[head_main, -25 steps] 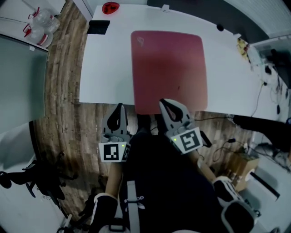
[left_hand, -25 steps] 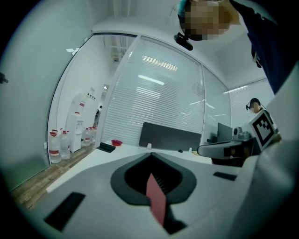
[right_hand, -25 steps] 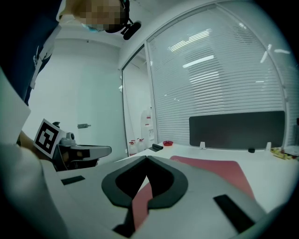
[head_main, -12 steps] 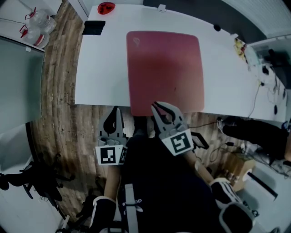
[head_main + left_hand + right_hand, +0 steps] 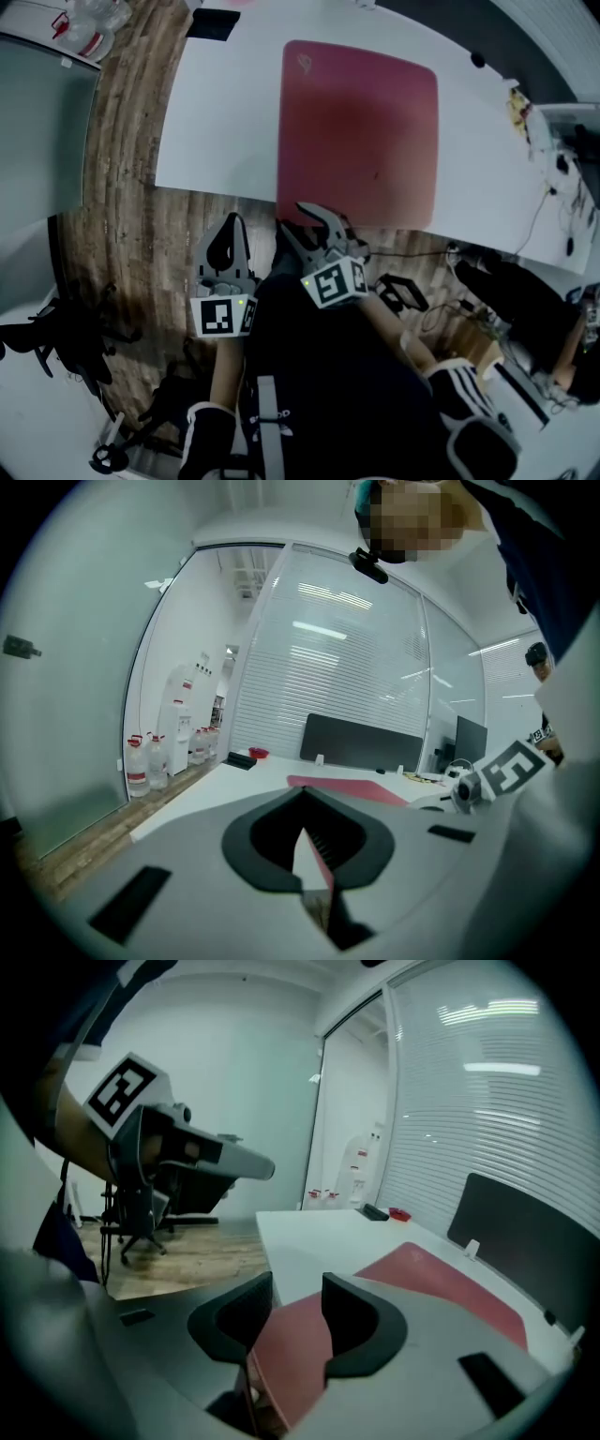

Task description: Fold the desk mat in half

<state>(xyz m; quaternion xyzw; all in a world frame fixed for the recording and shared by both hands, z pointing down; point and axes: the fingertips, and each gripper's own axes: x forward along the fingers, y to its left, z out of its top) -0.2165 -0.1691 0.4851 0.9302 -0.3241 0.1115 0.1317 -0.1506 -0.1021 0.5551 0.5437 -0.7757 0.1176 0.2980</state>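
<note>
The red desk mat (image 5: 361, 131) lies flat on the white table (image 5: 225, 122), its near edge at the table's front edge. My right gripper (image 5: 314, 220) is at the mat's near-left corner. Its jaws have just been opening and stand apart, and the mat's edge (image 5: 291, 1335) shows in the gap with neither pad pressing on it. In the right gripper view (image 5: 297, 1283) the mat (image 5: 441, 1279) stretches away to the right. My left gripper (image 5: 228, 246) hangs over the floor just short of the table's front edge, left of the mat, with its jaws together (image 5: 302, 789) and nothing held. The mat (image 5: 347, 789) shows beyond it.
A black flat object (image 5: 211, 23) lies at the table's far left corner. Water bottles (image 5: 89, 33) stand on the wooden floor at the left. An office chair (image 5: 56, 337) is at the near left. Cables and clutter (image 5: 562, 169) crowd the table's right end.
My right gripper has dropped, rolled and moved left to the mat's near-left corner, and its jaws have gone from shut to open. The left gripper has shifted slightly.
</note>
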